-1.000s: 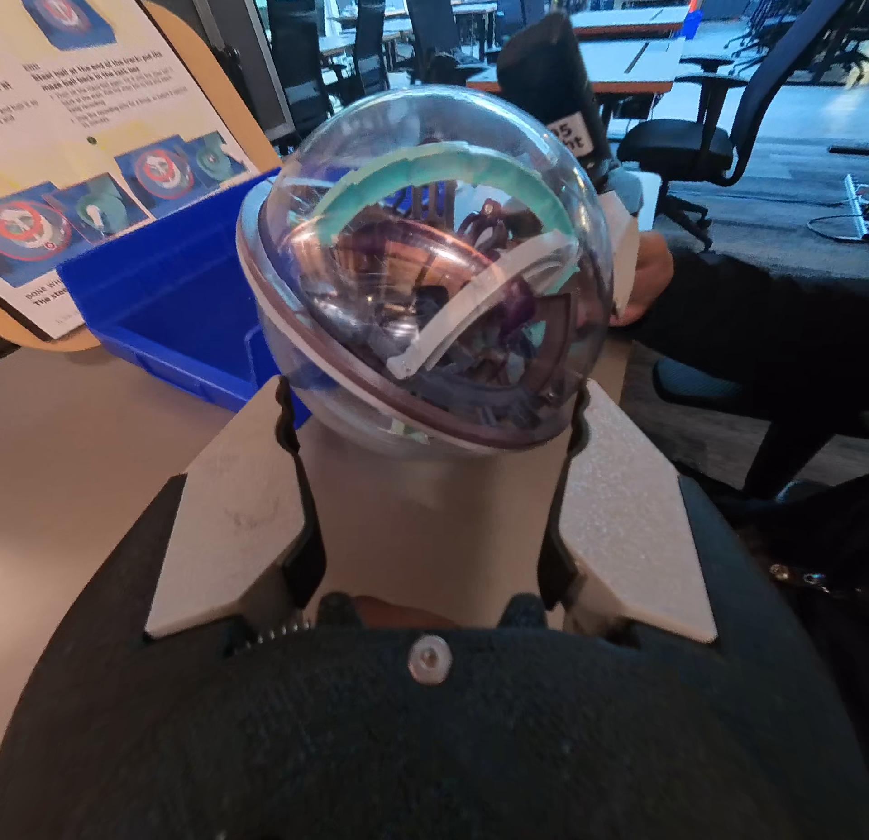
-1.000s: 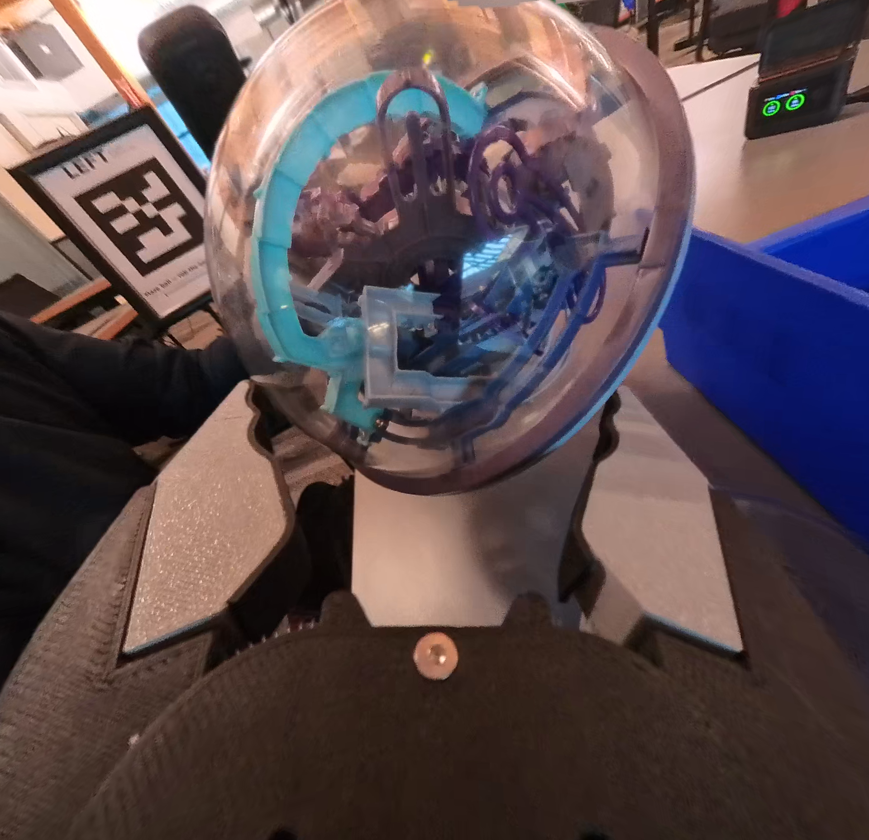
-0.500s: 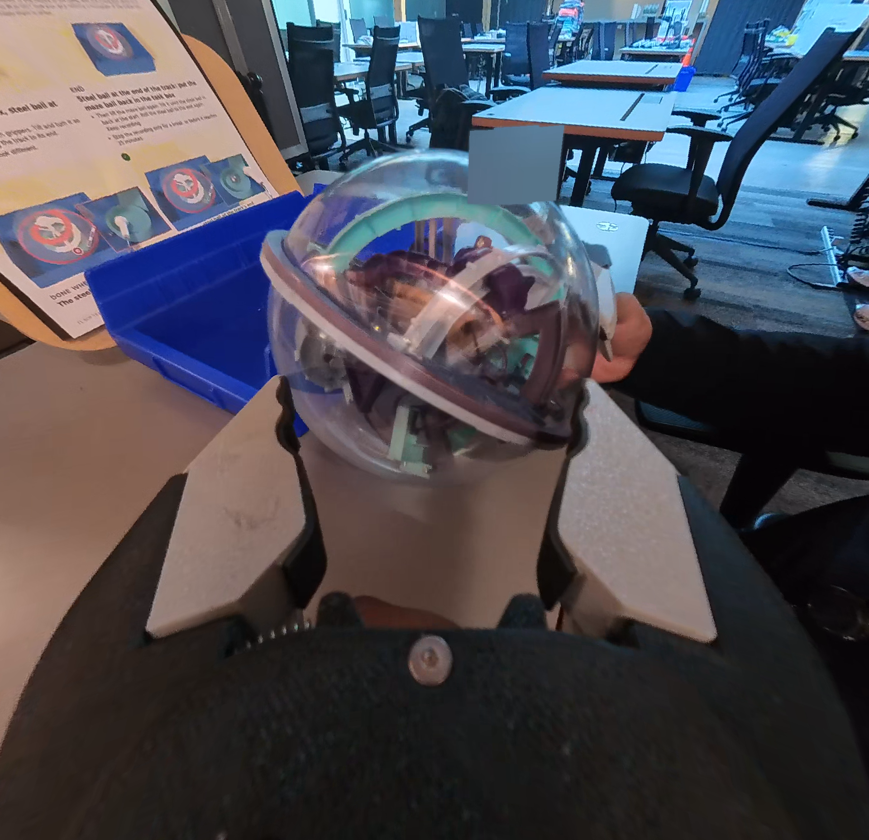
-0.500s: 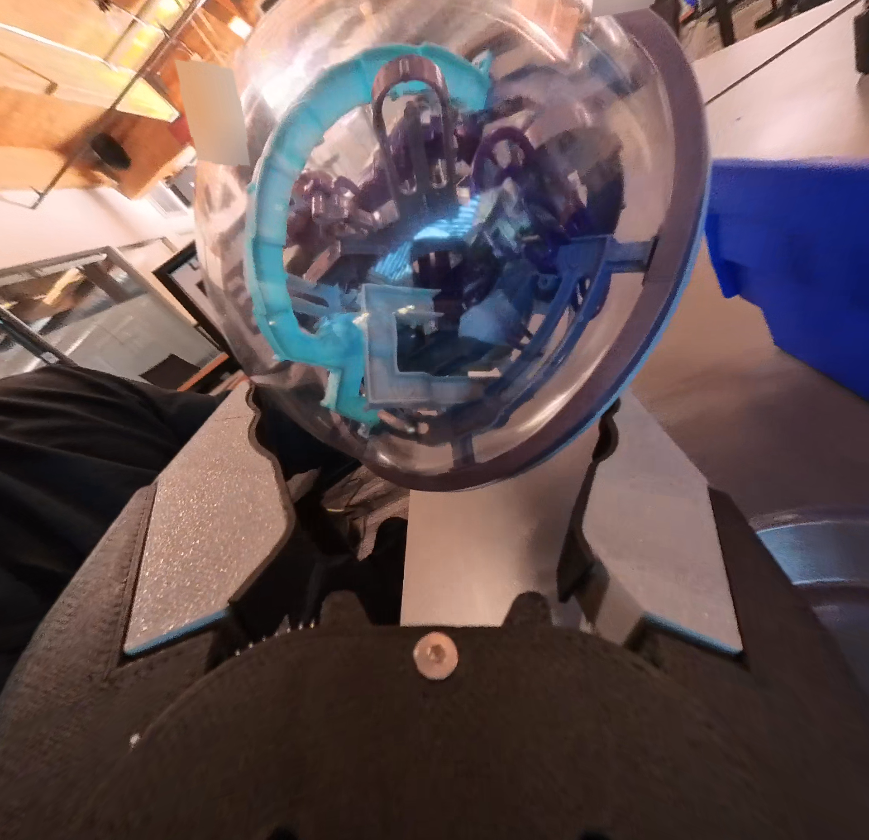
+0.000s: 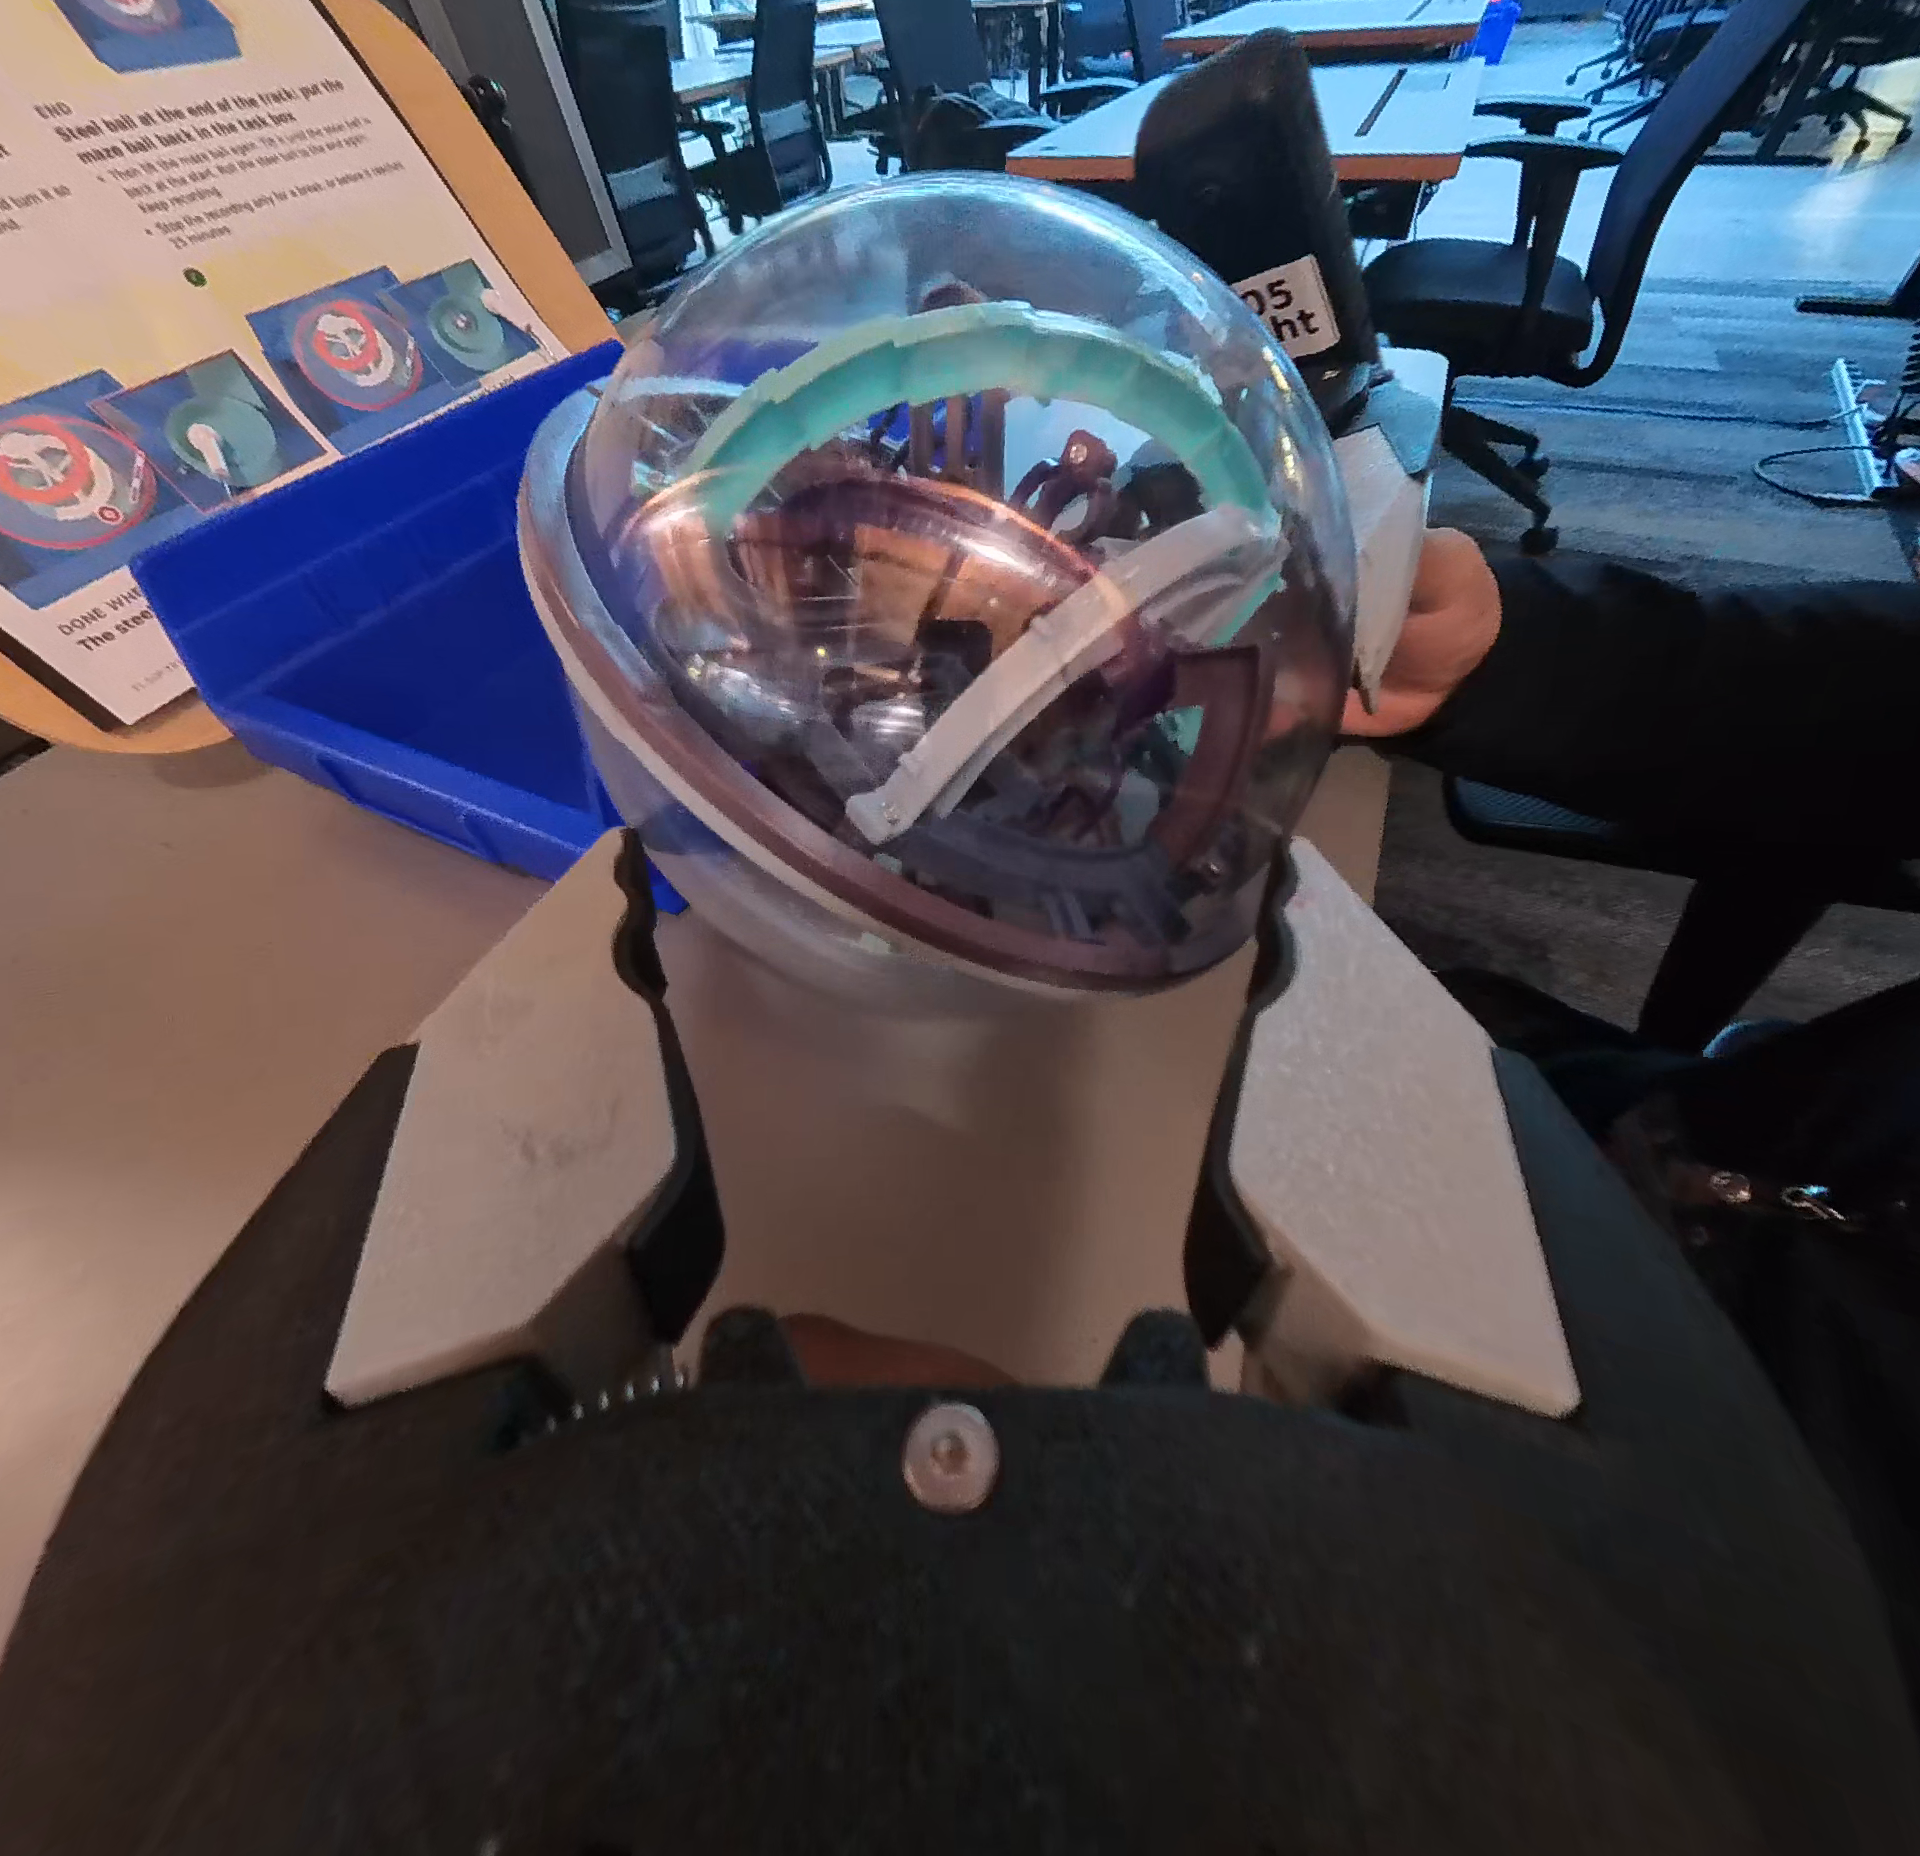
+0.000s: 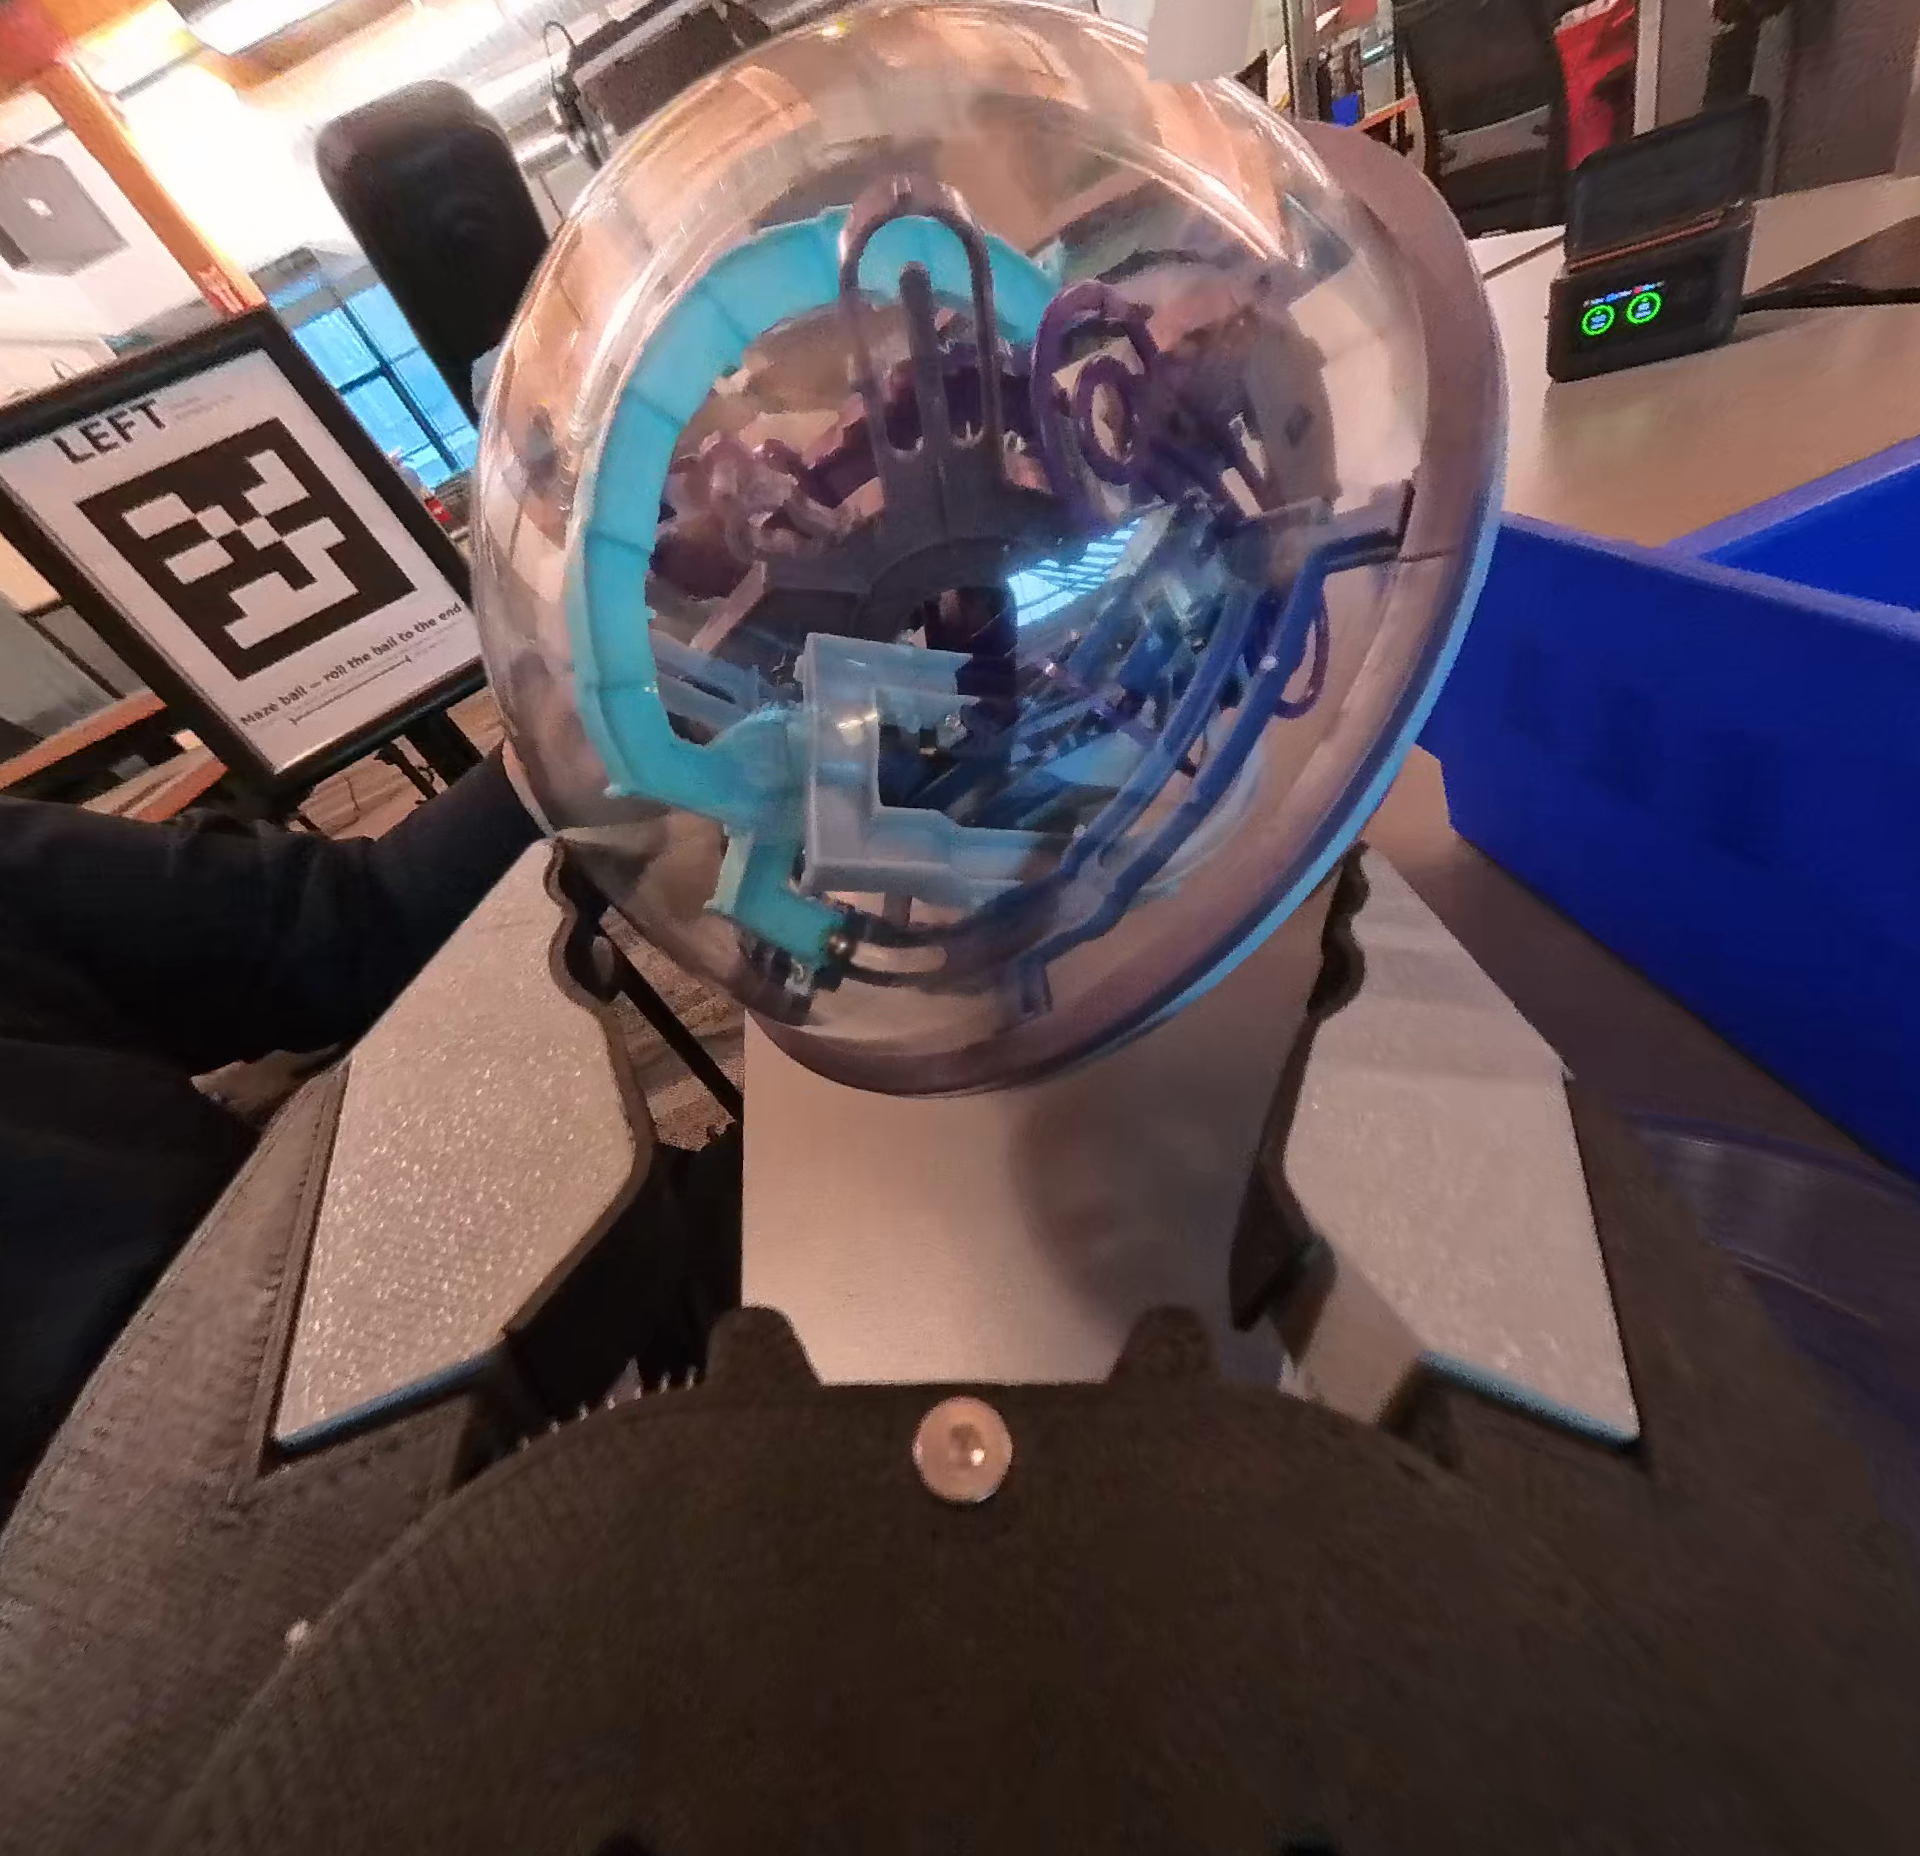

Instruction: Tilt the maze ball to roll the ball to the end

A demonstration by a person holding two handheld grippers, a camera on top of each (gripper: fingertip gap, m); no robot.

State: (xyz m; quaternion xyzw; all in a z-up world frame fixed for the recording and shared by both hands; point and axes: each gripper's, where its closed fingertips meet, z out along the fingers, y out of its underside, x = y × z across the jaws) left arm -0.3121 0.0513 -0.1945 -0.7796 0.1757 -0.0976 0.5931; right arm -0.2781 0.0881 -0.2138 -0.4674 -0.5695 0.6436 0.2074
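The clear maze ball [image 5: 935, 580] with teal, white and purple tracks inside is held in the air between both grippers. My left gripper [image 5: 951, 881] is shut on it, with a pad pressed against each side of its lower half. My right gripper [image 6: 961, 871] is shut on the same maze ball [image 6: 987, 539] from the opposite side. Its finger [image 5: 1382, 528] and the hand holding it show behind the ball in the left wrist view. A small steel ball [image 6: 842, 944] sits low in the maze, at the end of the teal track.
A blue bin [image 5: 364, 611] stands on the tan table [image 5: 208, 975] just behind the ball; it also shows in the right wrist view [image 6: 1714, 746]. An instruction sheet [image 5: 208, 248] leans at the back left. A marker sign [image 6: 239, 539] and a small screen device [image 6: 1642, 279] stand nearby.
Both grippers rocked the maze ball: half a second ago it was tilted another way, and now it is back near its earlier pose. Both grasps have stayed the same.
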